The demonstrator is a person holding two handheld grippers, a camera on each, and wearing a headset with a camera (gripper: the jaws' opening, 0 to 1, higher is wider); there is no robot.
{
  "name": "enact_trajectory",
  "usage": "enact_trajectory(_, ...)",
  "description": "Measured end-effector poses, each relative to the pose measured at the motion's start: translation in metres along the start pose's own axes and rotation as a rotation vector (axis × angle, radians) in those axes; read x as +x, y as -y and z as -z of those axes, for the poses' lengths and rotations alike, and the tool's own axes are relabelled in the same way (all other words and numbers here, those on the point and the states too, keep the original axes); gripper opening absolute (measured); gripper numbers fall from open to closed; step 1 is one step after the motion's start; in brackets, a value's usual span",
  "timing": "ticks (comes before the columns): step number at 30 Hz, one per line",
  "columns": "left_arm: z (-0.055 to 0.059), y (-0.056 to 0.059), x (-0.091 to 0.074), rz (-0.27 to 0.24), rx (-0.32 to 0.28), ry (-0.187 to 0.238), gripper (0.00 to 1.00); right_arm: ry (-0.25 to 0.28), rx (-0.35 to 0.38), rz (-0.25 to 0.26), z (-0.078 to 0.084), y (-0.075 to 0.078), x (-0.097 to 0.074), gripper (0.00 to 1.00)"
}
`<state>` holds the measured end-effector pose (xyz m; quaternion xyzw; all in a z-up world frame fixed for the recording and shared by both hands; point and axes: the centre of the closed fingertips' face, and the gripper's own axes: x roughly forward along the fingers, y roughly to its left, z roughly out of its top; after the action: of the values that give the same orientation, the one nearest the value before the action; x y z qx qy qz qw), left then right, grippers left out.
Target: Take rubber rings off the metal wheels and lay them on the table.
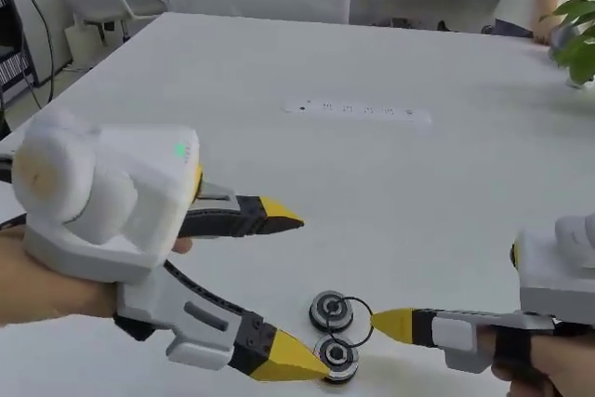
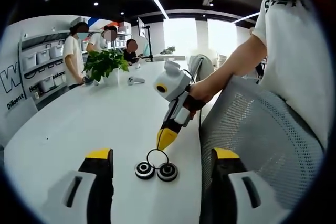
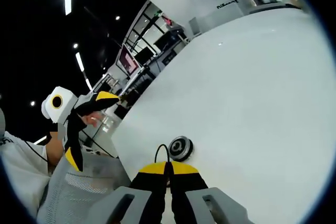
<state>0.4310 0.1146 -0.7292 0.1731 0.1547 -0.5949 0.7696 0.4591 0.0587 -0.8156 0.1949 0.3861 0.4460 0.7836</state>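
While the big white table [image 1: 400, 183] holds everything, a green plant [image 1: 581, 34] stands at the far right edge of the tabletop. The left gripper [image 1: 305, 295] is over the front left part of the tabletop. Its two yellow-tipped jaws are spread wide apart with nothing in them. The right gripper [image 1: 379, 323] comes in low from the front right corner. Its jaws are pressed tight together on a thin black ring [image 1: 353, 313]. A long white power strip [image 1: 358, 111] lies flat far back, near the middle of the tabletop. Two small round wheels sit close together near the front edge of the tabletop. One wheel [image 1: 330, 310] is a bit farther back and the other [image 1: 337, 357] is nearer the person. One left jaw tip is just beside the nearer wheel. In the left gripper view both wheels lie out ahead between the open jaws. There the ring stands up as a loop just behind them, pinched at the right gripper's tip. In the head view the ring lies over or just beside the farther wheel. I cannot tell if it is caught on that wheel or free of it.
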Motion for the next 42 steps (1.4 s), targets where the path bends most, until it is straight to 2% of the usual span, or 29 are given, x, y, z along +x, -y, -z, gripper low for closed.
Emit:
enact_trajectory(6, 0.002, -0.008, -0.023, -0.059, 0.000, -0.005, 0.77, 0.001, 0.000, -0.001, 0.000, -0.001, 0.000, 0.00)
enact_trajectory(10, 0.004, -0.013, -0.041, -0.105, -0.025, 0.006, 0.77, -0.004, 0.000, -0.001, 0.002, -0.001, 0.000, 0.00)
enact_trajectory(15, 0.014, -0.014, -0.056, -0.148, -0.041, -0.008, 0.78, -0.003, 0.001, 0.000, 0.002, -0.002, 0.000, 0.00)
enact_trajectory(18, 0.019, -0.013, -0.064, -0.173, -0.068, 0.000, 0.79, -0.004, 0.001, 0.001, 0.002, -0.002, 0.000, 0.00)
enact_trajectory(31, 0.041, -0.009, -0.080, -0.251, -0.155, 0.020, 0.80, 0.005, 0.001, 0.004, 0.001, -0.002, -0.002, 0.00)
enact_trajectory(34, 0.049, -0.006, -0.079, -0.250, -0.174, 0.009, 0.80, 0.015, 0.004, 0.005, -0.001, -0.002, -0.003, 0.00)
enact_trajectory(39, 0.053, -0.003, -0.077, -0.248, -0.206, 0.026, 0.80, 0.029, 0.005, 0.008, -0.004, -0.001, -0.005, 0.00)
enact_trajectory(42, 0.058, -0.002, -0.076, -0.247, -0.208, 0.013, 0.80, 0.036, 0.005, 0.011, -0.006, -0.001, -0.005, 0.00)
